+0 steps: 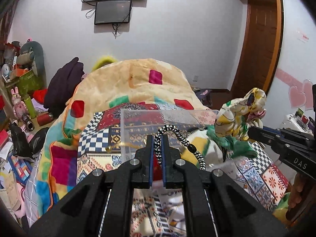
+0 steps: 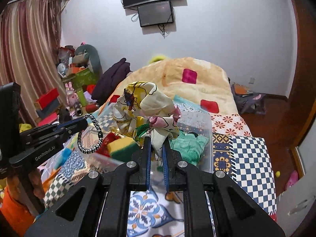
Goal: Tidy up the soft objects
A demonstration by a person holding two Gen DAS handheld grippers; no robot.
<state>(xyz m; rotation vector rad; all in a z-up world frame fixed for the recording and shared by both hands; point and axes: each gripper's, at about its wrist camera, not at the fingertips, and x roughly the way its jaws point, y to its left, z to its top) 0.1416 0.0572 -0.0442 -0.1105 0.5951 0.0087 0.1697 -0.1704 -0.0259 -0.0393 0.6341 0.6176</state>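
Left hand-held gripper [image 1: 157,138]: pads clamped on a black-and-white braided cord bracelet [image 1: 178,142], which hangs in a loop just above the near edge of the box.
Right hand-held gripper [image 2: 157,142]: jaws pinched on a yellow, white and pink floral satin scrunchie [image 2: 142,106], held bunched up over the box.
Step in hand (judged): lowering both soft pieces into the box. Best brought well inside the walls before the jaws part, one at a time, so the cord loop does not catch on the rim.
Container: clear plastic storage box [image 2: 207,138], open-topped, on the patchwork-covered bed [image 2: 250,158].
Contents: green ribbed knit cloth [image 2: 187,144]; yellow, green and red striped soft piece [image 2: 120,146].
Beyond: orange fleece blanket with coloured squares [image 1: 138,79], heaped.
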